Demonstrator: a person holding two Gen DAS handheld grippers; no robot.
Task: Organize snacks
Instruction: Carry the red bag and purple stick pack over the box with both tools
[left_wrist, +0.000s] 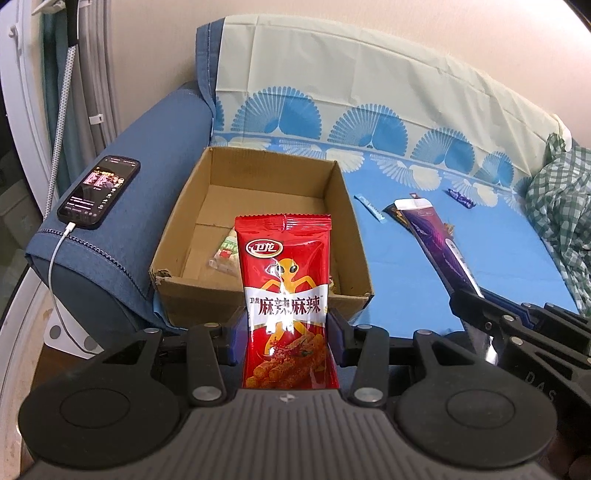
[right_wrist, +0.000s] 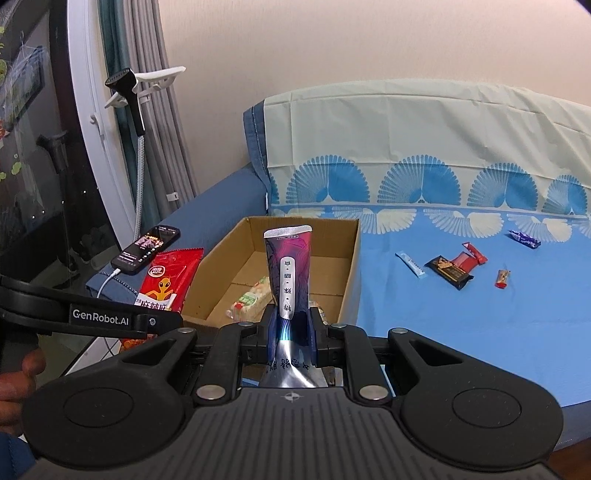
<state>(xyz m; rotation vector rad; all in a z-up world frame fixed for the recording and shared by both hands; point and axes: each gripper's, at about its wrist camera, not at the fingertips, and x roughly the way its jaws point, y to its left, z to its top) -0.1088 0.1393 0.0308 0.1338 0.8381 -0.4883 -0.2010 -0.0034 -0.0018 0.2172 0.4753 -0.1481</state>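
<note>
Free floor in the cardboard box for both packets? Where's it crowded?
Cardboard box: the far half of its floor is bare. The near end holds the rice cracker pack. On the blue sheet, wrappers cluster near the black bar; the front stretch is bare.

Box (left_wrist: 258, 229) contents partly hidden behind red snack packet (left_wrist: 288, 295), small wrappers' (right_wrist: 502, 278) print unreadable

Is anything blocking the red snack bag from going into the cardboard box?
Nothing visible. The red snack bag is held upright in the left gripper, just in front of the cardboard box. The box is open on top, with only a small pale packet lying inside.
</note>
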